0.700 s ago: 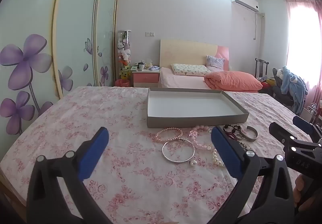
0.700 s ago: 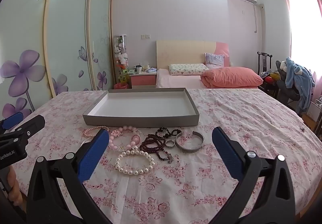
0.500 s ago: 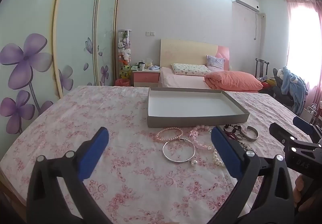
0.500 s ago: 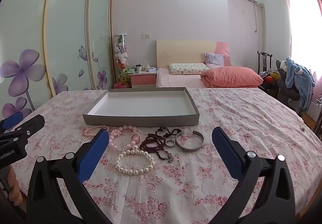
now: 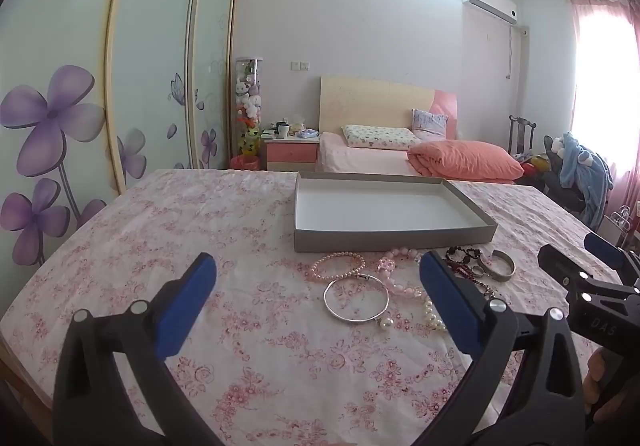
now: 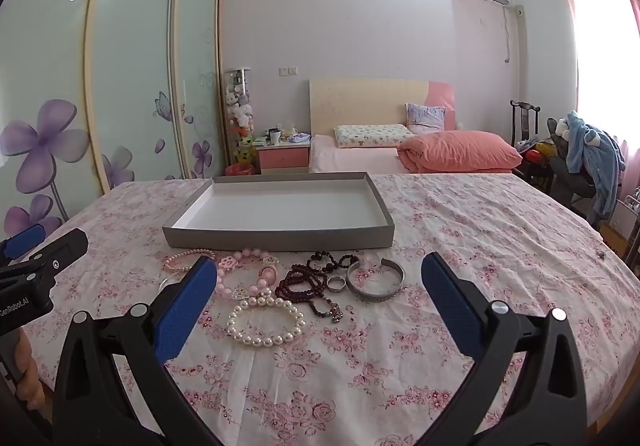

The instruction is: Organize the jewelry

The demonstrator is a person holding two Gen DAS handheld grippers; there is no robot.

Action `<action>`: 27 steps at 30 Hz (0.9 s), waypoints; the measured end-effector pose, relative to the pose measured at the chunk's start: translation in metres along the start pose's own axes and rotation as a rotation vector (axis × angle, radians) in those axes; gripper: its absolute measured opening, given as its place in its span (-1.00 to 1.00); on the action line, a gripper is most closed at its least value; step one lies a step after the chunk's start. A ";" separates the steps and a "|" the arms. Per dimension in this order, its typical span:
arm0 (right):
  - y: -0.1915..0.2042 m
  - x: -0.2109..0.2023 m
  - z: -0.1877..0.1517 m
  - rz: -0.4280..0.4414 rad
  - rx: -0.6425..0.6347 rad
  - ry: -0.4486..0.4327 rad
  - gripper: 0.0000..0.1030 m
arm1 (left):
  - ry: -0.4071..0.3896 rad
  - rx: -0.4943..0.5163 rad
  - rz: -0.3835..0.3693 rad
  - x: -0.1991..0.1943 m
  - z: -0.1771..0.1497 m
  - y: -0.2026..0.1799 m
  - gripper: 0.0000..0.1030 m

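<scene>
Both the left gripper (image 5: pixel 316 282) and right gripper (image 6: pixel 318 286) hover wide open near the jewelry (image 6: pixel 304 286), the grey tray (image 6: pixel 280 238) lying just beyond.

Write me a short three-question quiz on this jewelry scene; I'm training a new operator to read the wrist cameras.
1. True or false: the grey tray already holds some jewelry.
2. Which piece lies nearest the right gripper? A) white pearl bracelet B) silver cuff C) pink pearl bracelet
3. Fill in: in the left wrist view, the thin silver bangle lies between the fingers of the left gripper, which is ____.

Key: 1 false, the tray is empty, with all the jewelry on the floral cloth in front of it; 2 A; 3 open.
</scene>
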State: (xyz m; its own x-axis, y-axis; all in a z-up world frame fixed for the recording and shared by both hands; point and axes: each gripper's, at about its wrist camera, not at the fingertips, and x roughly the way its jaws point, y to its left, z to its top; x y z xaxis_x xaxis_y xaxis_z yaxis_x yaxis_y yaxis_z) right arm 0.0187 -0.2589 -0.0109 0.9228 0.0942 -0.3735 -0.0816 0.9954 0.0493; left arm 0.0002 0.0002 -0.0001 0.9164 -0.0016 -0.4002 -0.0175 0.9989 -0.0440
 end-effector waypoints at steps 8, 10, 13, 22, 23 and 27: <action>-0.001 0.001 0.000 0.000 0.002 0.002 0.97 | 0.003 0.000 -0.001 0.000 0.000 0.000 0.92; 0.000 0.001 -0.002 0.000 0.002 0.003 0.97 | 0.003 0.000 0.000 0.000 0.000 0.000 0.93; 0.001 0.002 -0.001 0.001 0.002 0.003 0.97 | 0.004 0.000 -0.001 0.000 0.000 0.000 0.93; -0.003 0.002 -0.004 -0.001 0.005 0.007 0.97 | 0.007 -0.001 -0.001 0.000 0.000 0.000 0.93; -0.003 0.002 -0.005 -0.001 0.005 0.007 0.97 | 0.007 0.000 -0.001 0.000 0.000 0.000 0.93; -0.003 0.003 -0.004 0.000 0.006 0.008 0.97 | 0.007 0.000 -0.002 -0.001 -0.004 0.001 0.93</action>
State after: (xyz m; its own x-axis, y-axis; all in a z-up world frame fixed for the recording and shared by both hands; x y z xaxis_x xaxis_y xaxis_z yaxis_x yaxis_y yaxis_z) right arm 0.0198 -0.2620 -0.0161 0.9199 0.0939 -0.3807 -0.0789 0.9954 0.0549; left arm -0.0026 0.0011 -0.0030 0.9135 -0.0040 -0.4069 -0.0155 0.9989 -0.0446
